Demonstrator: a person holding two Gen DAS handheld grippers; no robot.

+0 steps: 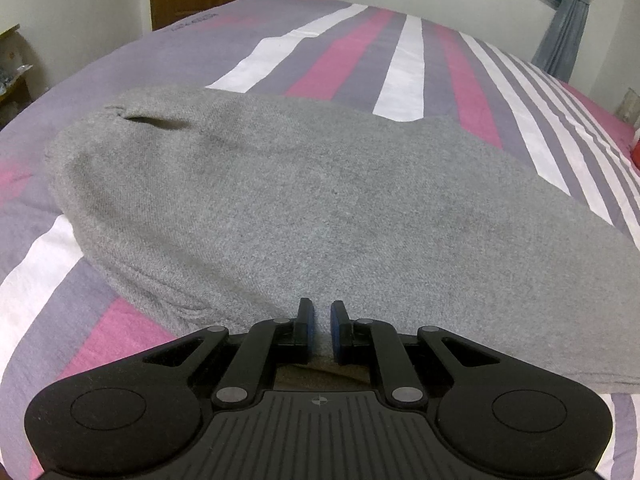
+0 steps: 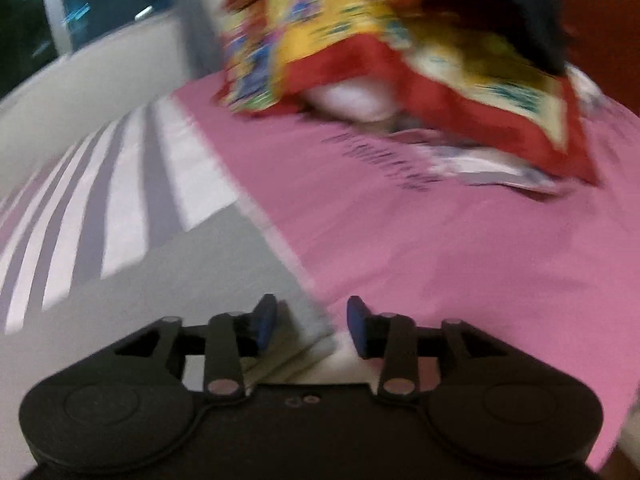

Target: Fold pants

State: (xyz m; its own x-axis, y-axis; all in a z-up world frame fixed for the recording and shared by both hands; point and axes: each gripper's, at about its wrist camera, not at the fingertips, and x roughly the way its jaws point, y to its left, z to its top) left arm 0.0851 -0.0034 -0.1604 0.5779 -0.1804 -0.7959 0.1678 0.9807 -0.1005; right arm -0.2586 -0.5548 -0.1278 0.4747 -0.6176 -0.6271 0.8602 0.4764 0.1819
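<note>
Soft, light gray pants (image 1: 280,200) on bed (image 1: 120,60). Left gripper (image 1: 320,330) pinching hem at 6 o'clock; right gripper (image 2: 312,326) spread over corner.

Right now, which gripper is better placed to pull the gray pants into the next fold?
Probably left: the left gripper is shut on the gray pants edge. The right gripper is open, holding nothing.

The right wrist view is smeared by motion, so the bright patterned cloth (image 2: 400,52) is unreadable. The gray pants (image 1: 320,200) run off the left wrist view's right edge.
</note>
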